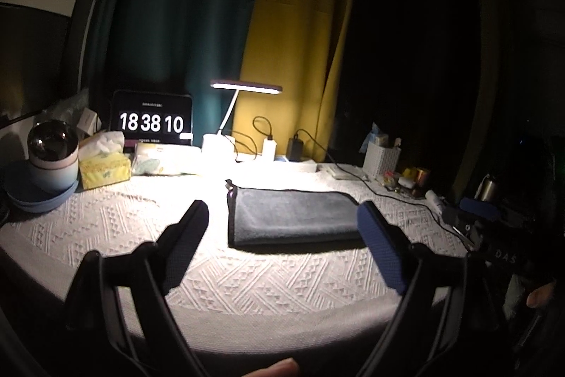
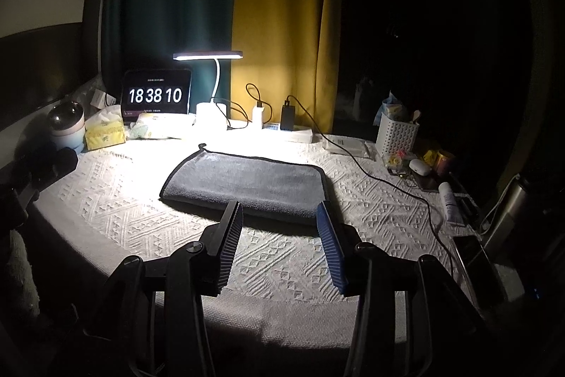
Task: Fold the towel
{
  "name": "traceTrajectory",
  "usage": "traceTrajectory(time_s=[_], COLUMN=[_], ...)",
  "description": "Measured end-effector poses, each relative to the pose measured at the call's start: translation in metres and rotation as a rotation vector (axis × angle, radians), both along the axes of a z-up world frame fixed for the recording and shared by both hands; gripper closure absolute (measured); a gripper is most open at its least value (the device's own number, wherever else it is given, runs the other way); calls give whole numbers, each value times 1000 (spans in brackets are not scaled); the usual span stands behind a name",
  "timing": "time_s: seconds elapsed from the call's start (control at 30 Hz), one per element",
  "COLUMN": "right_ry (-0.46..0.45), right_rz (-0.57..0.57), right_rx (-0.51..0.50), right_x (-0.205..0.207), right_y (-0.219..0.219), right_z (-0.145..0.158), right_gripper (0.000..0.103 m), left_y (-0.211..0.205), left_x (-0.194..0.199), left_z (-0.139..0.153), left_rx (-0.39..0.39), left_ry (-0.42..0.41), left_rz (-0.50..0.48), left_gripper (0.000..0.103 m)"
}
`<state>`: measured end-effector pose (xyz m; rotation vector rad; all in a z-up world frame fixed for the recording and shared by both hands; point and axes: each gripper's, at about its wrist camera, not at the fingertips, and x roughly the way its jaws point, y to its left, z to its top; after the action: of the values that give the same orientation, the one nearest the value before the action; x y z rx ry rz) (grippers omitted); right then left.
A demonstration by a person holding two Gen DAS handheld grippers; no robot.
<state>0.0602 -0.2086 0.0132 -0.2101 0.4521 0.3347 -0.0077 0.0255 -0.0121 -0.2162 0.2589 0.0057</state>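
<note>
Grey towel (image 2: 247, 188) lies flat on the white-clothed counter (image 2: 116, 204), folded by the look of it, though the dim light hides its layers. Left tongs (image 1: 282, 221) hang spread wide, empty, above its near edge. Right tongs (image 2: 279, 214) gape too, gripping nothing, just short of the towel. Behind, a desk lamp (image 2: 208, 56) glows beside the clock (image 2: 156, 94) reading 18 38 10.

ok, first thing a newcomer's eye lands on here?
The lit desk lamp at the table's back edge, with the clock screen reading 18 38 10 to its left. Then the grey towel, folded flat mid-table, both grippers, left and right, open short of it.
</note>
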Motion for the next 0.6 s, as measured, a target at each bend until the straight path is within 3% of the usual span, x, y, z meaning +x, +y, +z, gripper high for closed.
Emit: traceTrajectory(time_s=[0.27, 0.4, 0.6], right_ry=[-49, -91, -137], right_rz=[23, 16, -6], right_rx=[11, 14, 19], right_x=[-21, -32, -45], right_y=[-2, -5, -12], right_z=[6, 10, 17], right_gripper=[55, 46, 44], left_y=[-1, -4, -5], left_x=[-14, -21, -30], left_z=[8, 14, 23], left_rx=[7, 34, 57], left_ry=[-49, -73, -100], left_rz=[1, 23, 76], left_gripper=[16, 15, 6])
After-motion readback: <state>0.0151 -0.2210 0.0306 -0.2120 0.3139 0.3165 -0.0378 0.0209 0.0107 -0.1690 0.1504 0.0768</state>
